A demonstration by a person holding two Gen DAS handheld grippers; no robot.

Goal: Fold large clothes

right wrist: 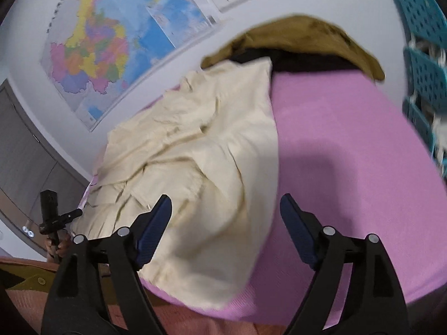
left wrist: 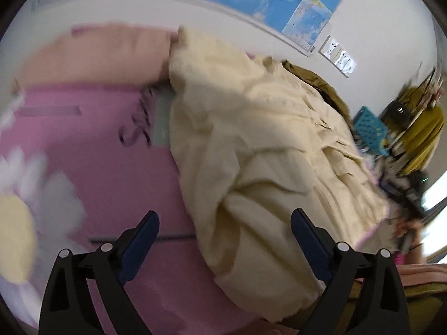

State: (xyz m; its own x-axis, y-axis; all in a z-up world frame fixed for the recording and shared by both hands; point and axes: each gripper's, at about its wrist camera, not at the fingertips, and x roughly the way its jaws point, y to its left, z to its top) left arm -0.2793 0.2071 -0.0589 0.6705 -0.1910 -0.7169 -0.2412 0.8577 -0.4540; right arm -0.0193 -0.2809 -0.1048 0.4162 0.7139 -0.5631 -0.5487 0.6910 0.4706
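Lying crumpled on the pink sheet (right wrist: 349,139), the cream garment (right wrist: 195,145) sits before your two grippers. Your left gripper (left wrist: 225,226) has its jaws wide apart, gripping nothing; your right gripper (right wrist: 225,209) likewise stands spread above the cloth's near edge. Behind, a map (right wrist: 106,42) hangs on the wall.

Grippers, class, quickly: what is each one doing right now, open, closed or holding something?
Left gripper: open, holding nothing.
Right gripper: open, holding nothing; cream garment lies beneath.
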